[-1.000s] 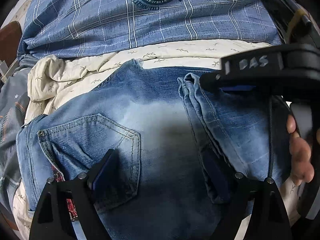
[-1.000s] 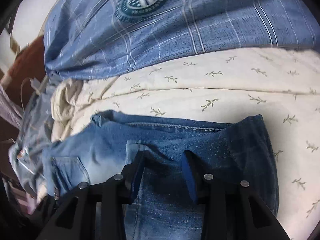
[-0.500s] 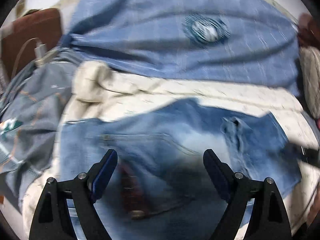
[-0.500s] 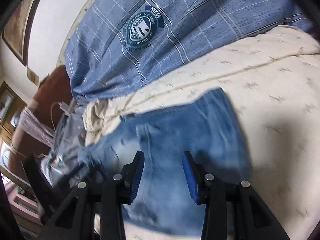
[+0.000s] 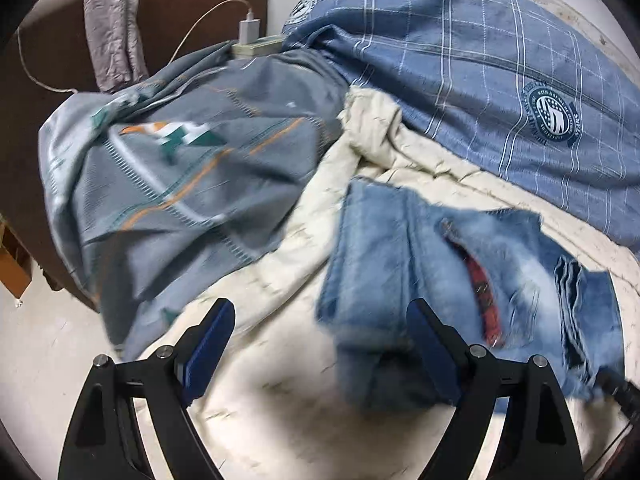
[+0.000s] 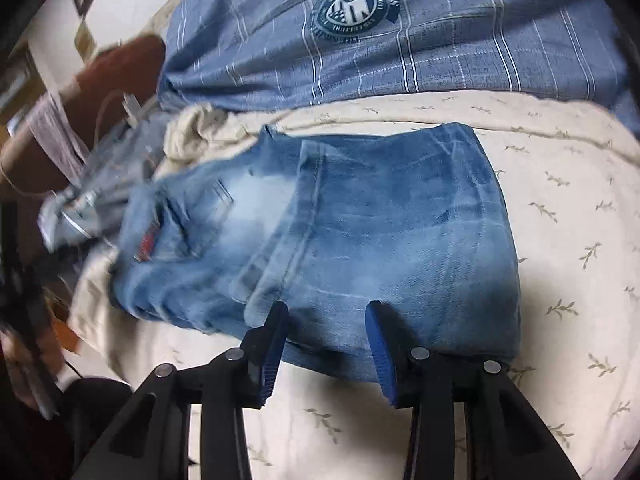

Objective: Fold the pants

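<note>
From the left wrist view, the left claw [image 5: 318, 342] is wide open and holds nothing. Its two blue pads [image 5: 208, 344] stick out over the cream sheet [image 5: 280, 380] on the bed. The jeans [image 5: 432, 264] lie folded in a small pile on that sheet, to the right of the middle. The right pad is in front of the near edge of the jeans, but I cannot tell if it touches them. A red tag [image 5: 482, 296] shows in a gap in the denim. To the left lies a grey blanket [image 5: 180, 184] with orange and green marks, a bit blurry. Behind the jeans is a blue checked cover [image 5: 480, 68] with a round badge. A white charger [image 5: 249, 32] with its cord sits on top of a white box beside a brown chair [image 5: 192, 4], and a pale cloth [image 5: 114, 20] hangs on the chair.

From the right wrist view, the right claw [image 6: 326, 334] is part open with nothing between its pads. It hangs over the near edge of the folded jeans [image 6: 380, 224]. The jeans lie flat on the cream sheet [image 6: 568, 240] with little leaf prints. The blue checked cover [image 6: 420, 40] lies behind them. The left side of this view is blurry.
</note>
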Motion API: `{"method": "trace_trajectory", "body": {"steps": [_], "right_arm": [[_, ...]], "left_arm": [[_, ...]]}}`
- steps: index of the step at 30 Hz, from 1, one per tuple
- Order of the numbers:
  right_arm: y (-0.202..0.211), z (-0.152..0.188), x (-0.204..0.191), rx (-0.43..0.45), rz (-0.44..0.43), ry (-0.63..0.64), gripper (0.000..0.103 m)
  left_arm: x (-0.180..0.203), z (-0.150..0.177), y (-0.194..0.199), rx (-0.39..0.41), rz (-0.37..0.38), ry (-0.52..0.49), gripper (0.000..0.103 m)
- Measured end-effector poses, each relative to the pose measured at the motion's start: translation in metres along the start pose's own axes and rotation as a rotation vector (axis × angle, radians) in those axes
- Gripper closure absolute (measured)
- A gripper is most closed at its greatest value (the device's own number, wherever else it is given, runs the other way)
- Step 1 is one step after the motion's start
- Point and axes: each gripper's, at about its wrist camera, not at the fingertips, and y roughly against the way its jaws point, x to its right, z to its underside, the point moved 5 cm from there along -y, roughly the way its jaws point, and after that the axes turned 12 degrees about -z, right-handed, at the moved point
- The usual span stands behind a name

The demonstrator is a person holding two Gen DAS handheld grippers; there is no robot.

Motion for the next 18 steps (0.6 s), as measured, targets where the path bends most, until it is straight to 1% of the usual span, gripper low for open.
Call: {"method": "trace_trajectory", "body": {"steps": [3, 6, 8, 11, 12, 14, 18], "right_arm": [[0.01, -0.006, 0.0, 0.038, -0.034, -0.016, 0.057], [0.017, -0.009, -0.005, 0.059, -0.042, -0.002, 0.054], [0.023, -0.008, -0.006, 0.067, -0.044, -0.002, 0.053], [0.028, -0.011, -0.006, 0.076, -0.053, -0.01, 0.053], [0.03, -0.012, -0.006, 0.081, -0.058, -0.014, 0.053], [0.033, -0.013, -0.005, 0.091, -0.065, -0.019, 0.053], [0.035, -0.016, -0.005, 0.102, -0.079, -0.03, 0.053]], "left_arm": [[-0.016, 0.01, 0.0, -0.054, 0.019, 0.034, 0.015], [-0.025, 0.017, -0.008, -0.124, 0.053, 0.082, 0.015], [-0.026, 0.021, -0.014, -0.168, 0.074, 0.111, 0.015], [-0.015, 0.025, -0.018, -0.217, 0.131, 0.125, 0.015], [-0.009, 0.026, -0.019, -0.226, 0.152, 0.122, 0.015], [-0.001, 0.027, -0.02, -0.236, 0.164, 0.115, 0.015], [0.013, 0.028, -0.025, -0.215, 0.183, 0.102, 0.015]]}}
